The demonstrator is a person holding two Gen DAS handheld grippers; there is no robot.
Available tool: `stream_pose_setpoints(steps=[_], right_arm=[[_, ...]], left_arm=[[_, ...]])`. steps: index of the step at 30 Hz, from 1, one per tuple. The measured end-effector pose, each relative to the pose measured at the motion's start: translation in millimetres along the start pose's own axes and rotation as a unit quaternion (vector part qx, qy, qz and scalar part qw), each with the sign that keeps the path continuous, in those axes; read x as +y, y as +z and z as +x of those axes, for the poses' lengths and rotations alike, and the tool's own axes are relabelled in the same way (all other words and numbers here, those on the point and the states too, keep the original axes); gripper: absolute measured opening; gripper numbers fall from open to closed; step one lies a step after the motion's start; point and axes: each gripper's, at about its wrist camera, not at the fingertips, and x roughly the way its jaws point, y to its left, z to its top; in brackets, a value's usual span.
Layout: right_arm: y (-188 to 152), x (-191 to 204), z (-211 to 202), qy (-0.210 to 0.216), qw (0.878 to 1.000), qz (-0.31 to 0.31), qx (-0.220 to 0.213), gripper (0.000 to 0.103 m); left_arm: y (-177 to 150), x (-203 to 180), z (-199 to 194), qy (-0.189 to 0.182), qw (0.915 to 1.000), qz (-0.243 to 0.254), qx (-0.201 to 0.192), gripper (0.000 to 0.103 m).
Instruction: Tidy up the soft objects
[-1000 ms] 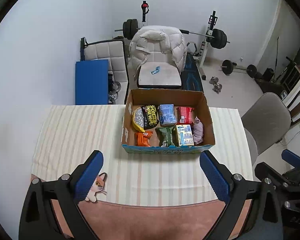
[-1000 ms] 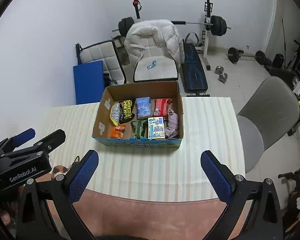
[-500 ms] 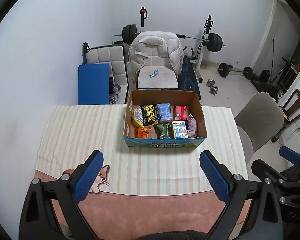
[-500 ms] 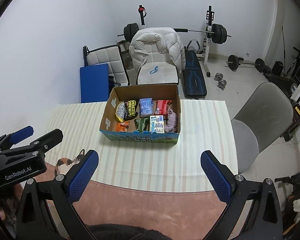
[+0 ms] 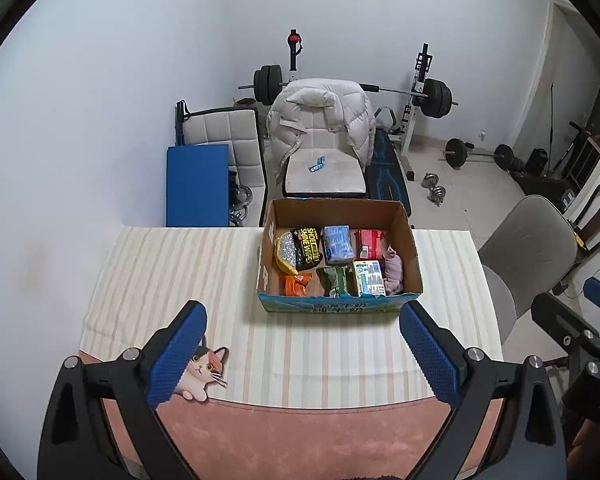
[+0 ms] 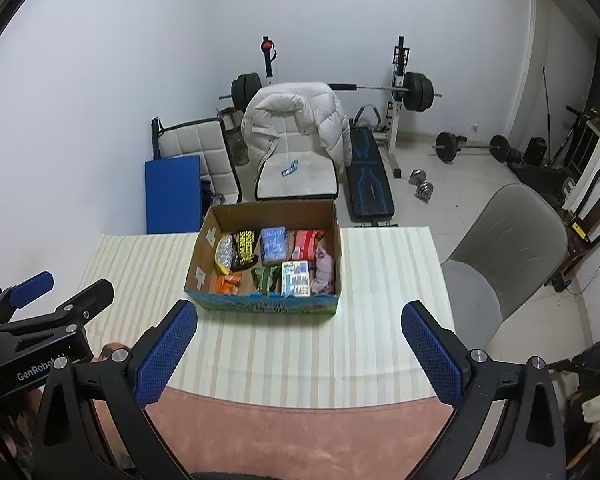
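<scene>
Cardboard box (image 5: 340, 307) sits mid-table on striped cloth (image 5: 172, 280), w/ soft packs inside: pink cloth (image 5: 394, 270) at right end, orange pack (image 5: 296, 284) front-left. Left gripper (image 5: 300, 354) spread wide, holding nothing. Right gripper (image 6: 298, 354) likewise spread, empty, both short of box.

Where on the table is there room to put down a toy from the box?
Bare striped cloth lies left of the cardboard box, out to the table edge. A narrower strip lies right of it, beside the grey chair. A wide band lies in front, toward the cat picture. Inside the box it is crowded with packets.
</scene>
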Motion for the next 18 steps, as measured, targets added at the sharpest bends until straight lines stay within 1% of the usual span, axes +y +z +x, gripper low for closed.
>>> stream_pose_setpoints(steps=[6,18], right_arm=[[6.1,0.5,-0.7,-0.005,1.0,-0.001,-0.008,0.103],[4.8,-0.9,-7.0,-0.011,1.0,-0.002,-0.011,0.103]], left_arm=[[1.4,-0.1,0.2,0.0,1.0,-0.001,-0.002,0.099],[2.6,-0.5,-0.7,-0.001,1.0,-0.003,-0.004,0.099]])
